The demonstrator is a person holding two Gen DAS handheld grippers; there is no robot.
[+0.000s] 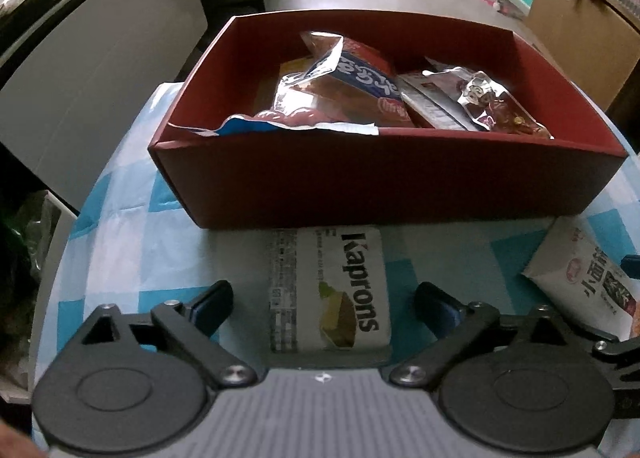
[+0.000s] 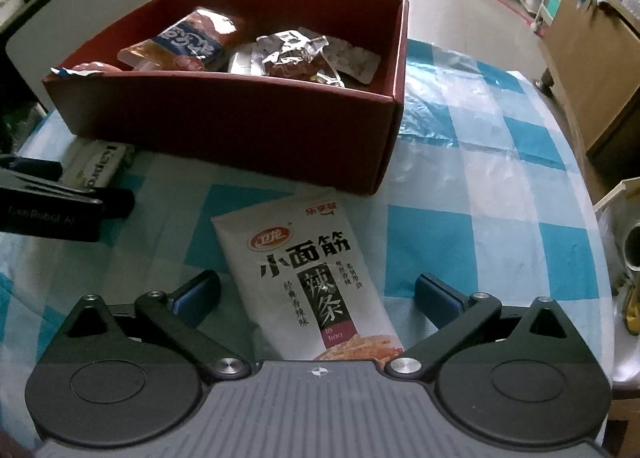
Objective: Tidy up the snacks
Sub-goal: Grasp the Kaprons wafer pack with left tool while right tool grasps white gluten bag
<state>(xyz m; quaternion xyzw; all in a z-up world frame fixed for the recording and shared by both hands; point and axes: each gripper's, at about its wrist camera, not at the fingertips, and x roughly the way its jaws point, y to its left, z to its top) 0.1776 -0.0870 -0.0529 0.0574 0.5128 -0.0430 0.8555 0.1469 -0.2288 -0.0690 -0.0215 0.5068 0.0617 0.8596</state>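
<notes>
My L claw (image 1: 322,300) & R claw (image 2: 318,292) gape wide, empty, astride Kaprons pack (image 1: 330,290) & latiao pouch (image 2: 310,278); flat film may slip.

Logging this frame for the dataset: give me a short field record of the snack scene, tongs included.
container: red box, open, on checked tablecloth
in box: several snack packets
outside box: Kaprons packet; white spicy-strip packet, both flat on the cloth by the near wall
left tongs: open, either side of the Kaprons packet, not gripping
right tongs: open, either side of the white packet, not gripping
</notes>
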